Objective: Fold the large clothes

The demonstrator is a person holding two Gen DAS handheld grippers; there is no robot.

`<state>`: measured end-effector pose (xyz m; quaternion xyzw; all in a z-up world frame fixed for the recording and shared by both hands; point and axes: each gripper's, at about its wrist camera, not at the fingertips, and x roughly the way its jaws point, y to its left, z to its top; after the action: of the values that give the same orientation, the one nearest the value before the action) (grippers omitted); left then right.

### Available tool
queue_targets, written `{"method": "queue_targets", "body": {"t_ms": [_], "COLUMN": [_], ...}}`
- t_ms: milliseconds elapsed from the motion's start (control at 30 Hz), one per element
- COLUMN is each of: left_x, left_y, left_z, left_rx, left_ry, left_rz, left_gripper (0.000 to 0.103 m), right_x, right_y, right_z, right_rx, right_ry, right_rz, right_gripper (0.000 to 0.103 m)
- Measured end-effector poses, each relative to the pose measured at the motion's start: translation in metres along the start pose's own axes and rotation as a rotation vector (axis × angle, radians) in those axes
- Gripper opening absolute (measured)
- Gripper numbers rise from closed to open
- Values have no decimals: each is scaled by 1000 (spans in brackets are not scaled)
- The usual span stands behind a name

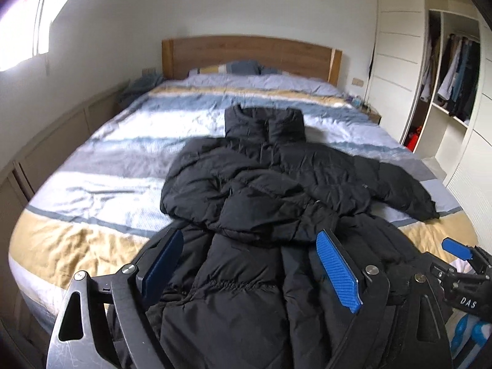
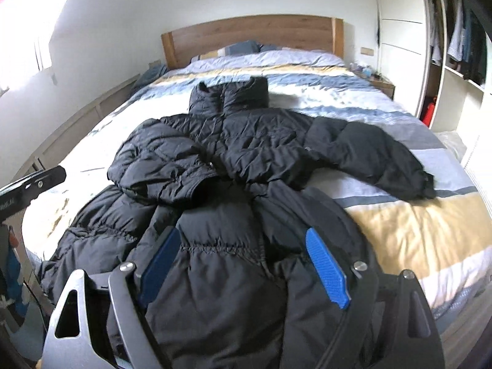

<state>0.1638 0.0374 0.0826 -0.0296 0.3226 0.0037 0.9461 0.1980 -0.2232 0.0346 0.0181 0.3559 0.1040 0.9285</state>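
A black puffer coat [image 1: 261, 184] lies on the bed, collar toward the headboard. Its left sleeve is folded across the chest; its right sleeve [image 1: 399, 184] stretches out to the right. My left gripper [image 1: 249, 243] is open, its blue pads on either side of the coat's lower body near the hem. My right gripper [image 2: 243, 243] is open too, over the same lower part of the coat [image 2: 246, 153], slightly further right. The right gripper's blue fingertip [image 1: 458, 247] shows at the right edge of the left wrist view.
The bed [image 1: 92, 160] has a striped blue, white and yellow cover and a wooden headboard [image 1: 246, 52]. An open wardrobe [image 1: 452, 77] with hanging clothes stands on the right. A low panelled ledge [image 1: 46, 153] runs along the left wall.
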Motion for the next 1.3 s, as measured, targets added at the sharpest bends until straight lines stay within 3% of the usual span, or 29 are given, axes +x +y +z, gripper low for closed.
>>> {"method": "queue_targets", "body": {"t_ms": [333,633,867,1300], "left_x": [-60,-66,-54,16], "left_y": [-16,-32,-43,-57], "left_z": [-2,-9,-9,-4], "left_rx": [9,55,81,114], "left_ry": [-148,-167,-139,28], "left_rz": [-35,-42,-15,56], "left_gripper": [93,93,93,94], "right_x": [-46,-54,-40,17], "right_y": [0,-18,-43,-111], "right_z": [-3,-5,-6,0], "right_rx": [-6,32,85,244], "right_ry": [-73,-96,-84,-27], "right_rz": [-40,-70,-74,-70], "right_gripper": [84,84,84,84]}}
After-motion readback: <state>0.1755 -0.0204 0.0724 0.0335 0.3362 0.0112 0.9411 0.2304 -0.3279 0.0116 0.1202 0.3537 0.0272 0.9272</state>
